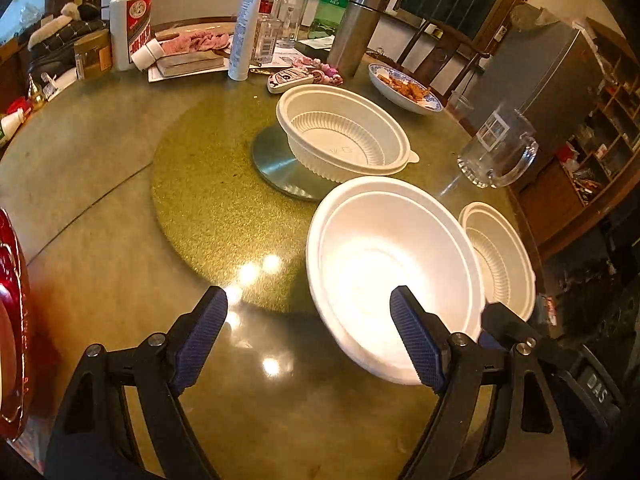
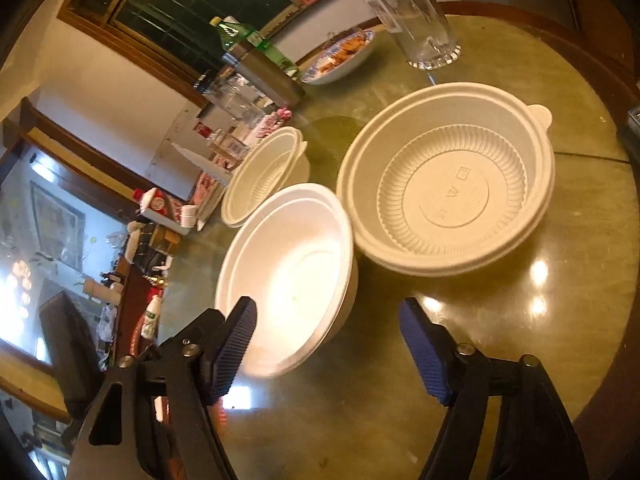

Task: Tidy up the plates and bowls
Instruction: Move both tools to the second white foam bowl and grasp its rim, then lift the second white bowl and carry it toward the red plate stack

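Observation:
A smooth white bowl (image 1: 384,264) with a doubled rim sits on the round glass table, between both grippers. My left gripper (image 1: 312,322) is open: its right finger hangs over the bowl's inside, its left finger stays outside over the glass. One of the right gripper's fingers (image 1: 505,320) shows behind the bowl's right rim. In the right wrist view the same bowl (image 2: 292,276) has its near rim between the jaws of my open right gripper (image 2: 328,340), and no pad presses on it. A ribbed white bowl (image 1: 344,136) rests on the steel turntable hub (image 1: 272,164). Another ribbed bowl (image 2: 452,184) sits by the table edge.
A glass mug (image 1: 496,152) and a blue-rimmed plate of food (image 1: 404,88) stand beyond the bowls. Bottles, a steel flask (image 1: 354,32) and clutter crowd the far side. A red plate (image 1: 12,320) lies at the left edge. The table's wooden rim (image 2: 600,80) runs close on the right.

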The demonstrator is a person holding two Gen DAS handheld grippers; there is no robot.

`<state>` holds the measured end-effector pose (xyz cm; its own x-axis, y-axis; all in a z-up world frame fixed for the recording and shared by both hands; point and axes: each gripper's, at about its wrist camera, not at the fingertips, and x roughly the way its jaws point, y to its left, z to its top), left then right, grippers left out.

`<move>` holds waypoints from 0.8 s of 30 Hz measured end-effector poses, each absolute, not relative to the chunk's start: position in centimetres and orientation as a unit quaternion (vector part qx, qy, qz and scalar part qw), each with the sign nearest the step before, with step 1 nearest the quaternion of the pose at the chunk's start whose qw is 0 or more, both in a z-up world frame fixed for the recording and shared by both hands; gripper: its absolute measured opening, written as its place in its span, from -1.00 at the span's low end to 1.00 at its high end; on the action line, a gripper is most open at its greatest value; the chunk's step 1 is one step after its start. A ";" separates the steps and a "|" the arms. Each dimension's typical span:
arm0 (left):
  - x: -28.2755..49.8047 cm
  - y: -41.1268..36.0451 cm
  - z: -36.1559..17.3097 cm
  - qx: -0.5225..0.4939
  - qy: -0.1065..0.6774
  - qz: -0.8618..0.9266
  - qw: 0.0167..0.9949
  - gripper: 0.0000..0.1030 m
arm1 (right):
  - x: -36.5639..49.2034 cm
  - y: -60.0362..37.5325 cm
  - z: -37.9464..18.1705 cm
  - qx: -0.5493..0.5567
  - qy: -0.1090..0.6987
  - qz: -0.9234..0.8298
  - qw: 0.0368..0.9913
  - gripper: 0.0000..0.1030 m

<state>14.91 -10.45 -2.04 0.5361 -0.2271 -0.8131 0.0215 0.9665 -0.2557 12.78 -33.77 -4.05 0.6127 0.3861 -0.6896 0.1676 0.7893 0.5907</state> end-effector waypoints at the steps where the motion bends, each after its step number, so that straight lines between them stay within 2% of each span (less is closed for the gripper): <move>1: 15.2 -10.7 -2.3 -0.100 0.479 -0.067 0.869 0.36 | 13.1 -33.7 -4.3 0.321 0.439 0.063 0.837 0.16; 2: 15.5 -10.9 -2.6 -0.093 0.486 -0.061 0.867 -0.01 | 13.5 -33.6 -4.7 0.321 0.446 0.060 0.833 -0.11; 3: 16.0 -11.1 -3.2 -0.086 0.497 -0.058 0.862 -0.50 | 13.9 -33.2 -4.9 0.318 0.453 0.058 0.831 -0.50; 4: 16.3 -11.2 -3.8 -0.089 0.506 -0.069 0.855 -0.80 | 14.2 -33.0 -5.2 0.313 0.459 0.058 0.829 -0.70; 5: 16.4 -11.2 -4.1 -0.088 0.513 -0.072 0.851 -0.77 | 14.3 -32.7 -5.5 0.314 0.463 0.067 0.826 -0.86; 16: 11.2 -8.3 -1.8 -0.080 0.435 -0.059 0.895 -0.77 | 11.0 -29.0 -3.1 0.282 0.409 0.090 0.863 -0.87; 24: 9.4 -5.6 -1.5 -0.091 0.426 -0.036 0.899 -0.76 | 10.0 -25.6 -2.5 0.257 0.405 0.113 0.870 -0.87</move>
<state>9.39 -5.59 -1.54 0.6344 -0.1410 -0.7600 -0.0133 0.9811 -0.1931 9.99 -25.65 -2.51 0.6469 0.4037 -0.6469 0.0118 0.8430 0.5378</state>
